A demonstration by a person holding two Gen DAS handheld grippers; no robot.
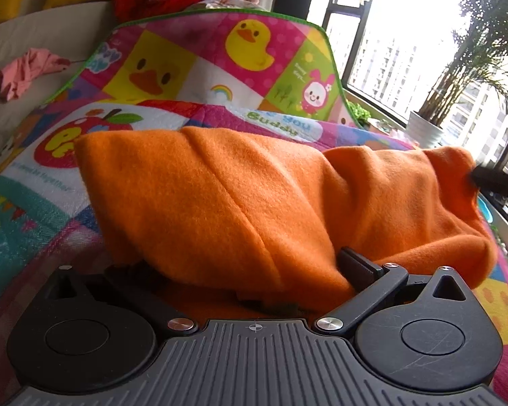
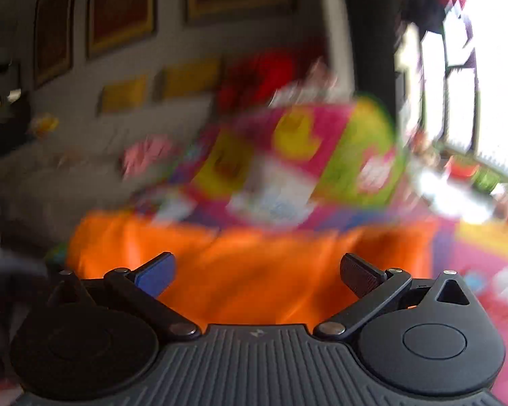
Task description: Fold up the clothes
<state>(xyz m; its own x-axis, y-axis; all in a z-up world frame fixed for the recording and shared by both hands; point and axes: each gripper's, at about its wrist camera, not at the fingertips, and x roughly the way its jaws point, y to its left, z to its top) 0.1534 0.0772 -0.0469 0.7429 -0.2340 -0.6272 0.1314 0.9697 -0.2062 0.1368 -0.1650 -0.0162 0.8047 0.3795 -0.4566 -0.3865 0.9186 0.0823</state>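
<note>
Over on the left wrist camera, an orange fleece garment [image 1: 240, 199] lies bunched up on a bright cartoon play mat [image 1: 193, 67] with ducks and a rainbow on it. The cloth spills right over the left gripper [image 1: 250, 280], so most of the mechanism is buried. One dark finger pad [image 1: 357, 267] pokes out on the right side with fleece pressed against it, and the other finger is hidden under the fold. Looks like the fingers are clamped on the fabric, with a wad of orange sitting between them. At the far right edge a black bar [image 1: 494, 179] touches the raised corner of the garment; can't tell what it is. A crumpled pink garment [image 1: 23, 71] sits off to the left on a pale surface, well apart from the orange one. A potted palm [image 1: 457, 77] stands by the window [image 1: 382, 61].

Right wrist camera is super motion-blurred. The right gripper [image 2: 257, 275] has its fingers spread wide apart, blue pad [image 2: 157, 272] on the left and black pad on the right, nothing held. The orange fleece is just ahead of and under the fingers, play mat smeared behind it.
</note>
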